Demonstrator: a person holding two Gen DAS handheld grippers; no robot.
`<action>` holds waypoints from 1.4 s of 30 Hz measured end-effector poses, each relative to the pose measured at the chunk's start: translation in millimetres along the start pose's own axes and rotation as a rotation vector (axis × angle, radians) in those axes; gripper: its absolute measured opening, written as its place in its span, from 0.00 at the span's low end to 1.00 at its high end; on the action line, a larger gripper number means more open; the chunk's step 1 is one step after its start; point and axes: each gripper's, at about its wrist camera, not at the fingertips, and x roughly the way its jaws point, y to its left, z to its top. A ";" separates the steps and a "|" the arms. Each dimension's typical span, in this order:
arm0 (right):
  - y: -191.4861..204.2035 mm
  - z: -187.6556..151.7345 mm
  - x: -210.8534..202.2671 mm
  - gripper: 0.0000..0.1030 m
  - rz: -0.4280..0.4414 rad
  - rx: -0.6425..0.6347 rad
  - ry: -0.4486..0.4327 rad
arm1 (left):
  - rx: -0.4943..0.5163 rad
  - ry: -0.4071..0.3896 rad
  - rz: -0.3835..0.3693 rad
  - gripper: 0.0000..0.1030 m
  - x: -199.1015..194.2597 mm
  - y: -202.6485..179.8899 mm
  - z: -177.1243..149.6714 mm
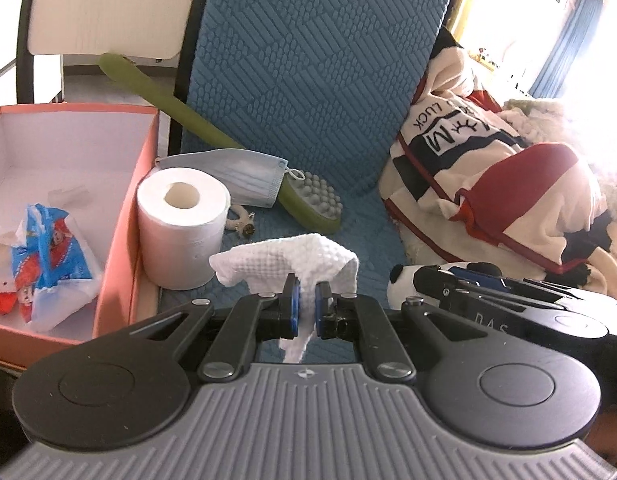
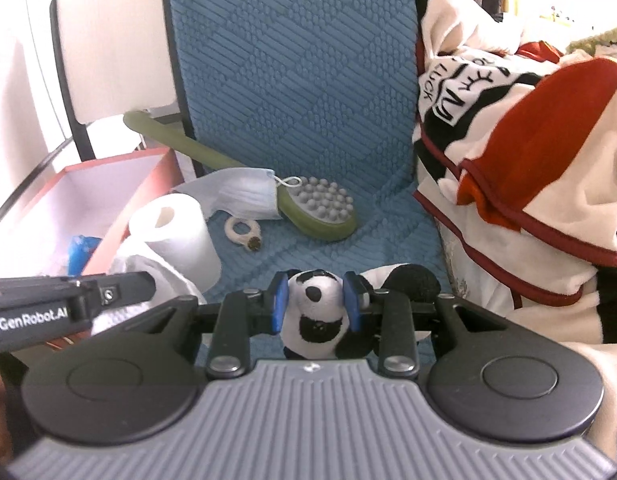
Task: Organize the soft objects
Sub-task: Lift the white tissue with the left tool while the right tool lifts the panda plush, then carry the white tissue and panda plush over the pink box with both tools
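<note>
White cloth (image 1: pixel 284 258) pinched in L gripper (image 1: pixel 307 308); R gripper (image 2: pixel 314 306) clamps panda (image 2: pixel 314 312).

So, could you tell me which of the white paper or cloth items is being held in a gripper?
The white waffle cloth, pinched in the left gripper; the toilet roll stands free beside the orange box.

A lived-in home: blanket (image 1: pixel 508 184) heaped on a blue-cushioned seat (image 1: pixel 308 80), toilet roll (image 1: pixel 180 224) beside.

Bright – window glare (right), fisheye-warped edges.
</note>
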 end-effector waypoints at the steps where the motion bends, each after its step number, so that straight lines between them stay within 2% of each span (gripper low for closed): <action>1: 3.2 0.6 -2.1 0.33 0.003 0.000 -0.002 | -0.006 -0.006 0.004 0.09 -3.3 2.6 0.3; 7: 27.9 2.7 -9.1 0.33 0.023 -0.001 -0.007 | -0.038 -0.036 0.019 0.09 -25.3 26.4 5.8; 21: 101.7 16.3 -17.7 0.33 0.112 -0.100 -0.015 | -0.094 -0.099 0.069 0.09 -70.8 80.3 14.7; 28: 140.4 19.0 -19.8 0.33 0.182 -0.121 -0.018 | -0.115 -0.125 0.106 0.09 -96.0 109.1 18.4; 42: 210.9 24.3 -14.7 0.33 0.296 -0.188 0.030 | -0.158 -0.115 0.222 0.09 -138.9 168.3 25.3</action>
